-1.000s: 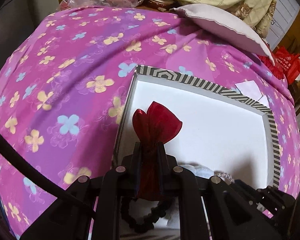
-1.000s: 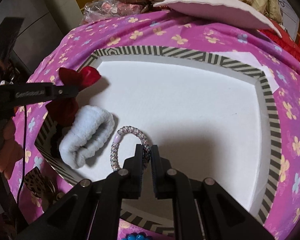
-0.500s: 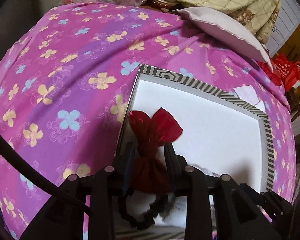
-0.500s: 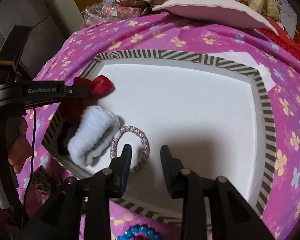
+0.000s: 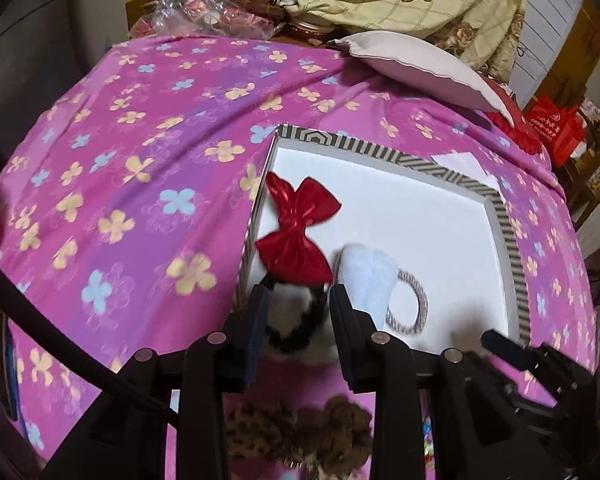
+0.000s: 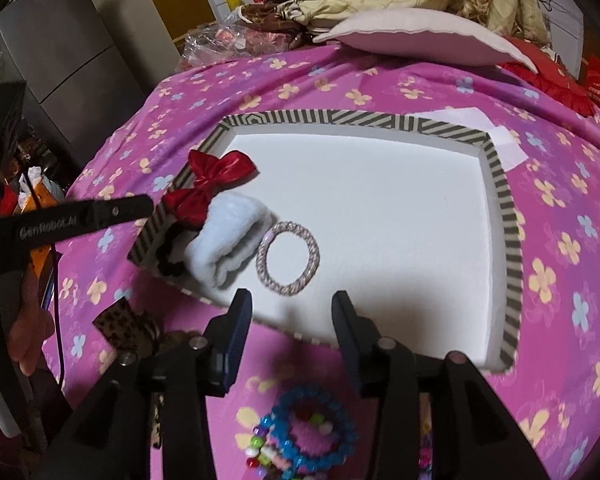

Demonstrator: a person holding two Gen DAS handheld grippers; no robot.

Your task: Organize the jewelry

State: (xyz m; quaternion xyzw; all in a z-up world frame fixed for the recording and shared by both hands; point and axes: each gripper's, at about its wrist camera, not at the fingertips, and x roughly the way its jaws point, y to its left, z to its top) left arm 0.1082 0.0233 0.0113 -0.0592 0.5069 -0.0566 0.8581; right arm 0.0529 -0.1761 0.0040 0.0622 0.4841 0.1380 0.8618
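Both pairs of fingers empty. Left gripper (image 5: 298, 306): fingers spread wide, nothing between the pads; the red bow hair tie (image 5: 298, 228) lies just beyond the tips, draped over the left wall of the striped tray (image 5: 512, 236), its black elastic loop inside the tray. Right gripper (image 6: 292, 312): jaws opening, about half spread, nothing between them; the braided pink hair tie (image 6: 288, 258) lies flat on the white tray floor just ahead.

Pale blue fluffy scrunchie (image 6: 228, 236) sits between bow and braided tie, touching both as far as I can judge. The three are packed into the near-left corner, I take it to leave the rest of the floor free for what follows.

Still outside on the pink flowered bedspread (image 5: 140, 168): blue beaded bracelets (image 6: 312, 432) directly below my right fingers, and a leopard-print piece (image 5: 300, 432) below my left; motion blur, so scrunchie or bow I cannot say.

Judgement: three pieces in, next pickups lie nearest each hand.
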